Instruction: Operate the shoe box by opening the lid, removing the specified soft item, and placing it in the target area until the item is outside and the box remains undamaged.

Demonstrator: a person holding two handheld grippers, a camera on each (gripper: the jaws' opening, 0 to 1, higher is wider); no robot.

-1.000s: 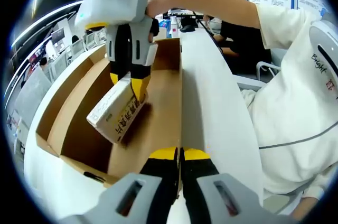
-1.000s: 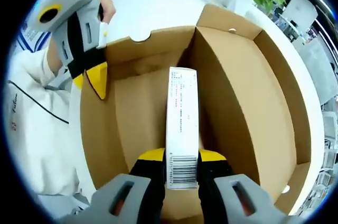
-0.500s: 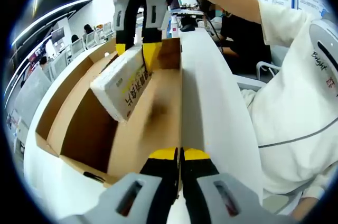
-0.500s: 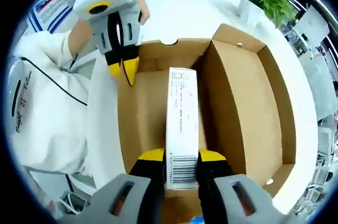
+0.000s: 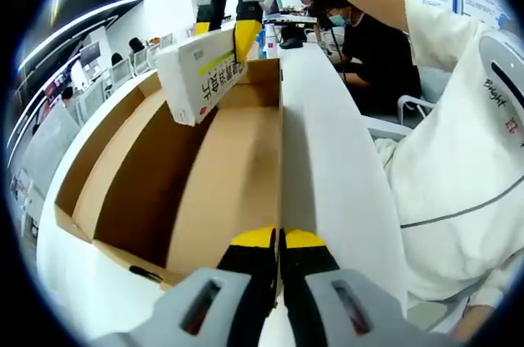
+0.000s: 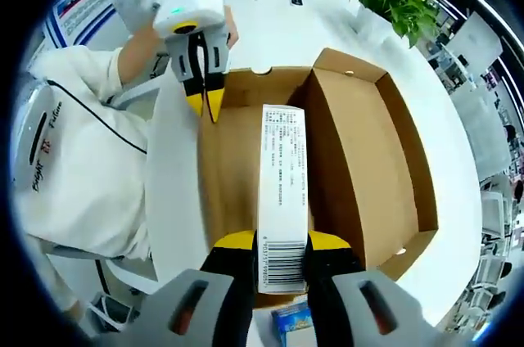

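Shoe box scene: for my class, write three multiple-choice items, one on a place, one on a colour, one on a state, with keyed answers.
1. Where is the white pack?
A. flat on the box floor
B. clamped in the right gripper, above the shoe box
C. on the table beside the plant

2. What colour are the gripper fingertips?
A. yellow
B. red
C. blue

3. How is the left gripper?
A. holding the pack
B. wide open
C. shut on the box's edge

Answers: 1 B, the pack sits between the right jaws, lifted over the box. 2 A, the pads are yellow. 3 C, its jaws pinch the cardboard wall.
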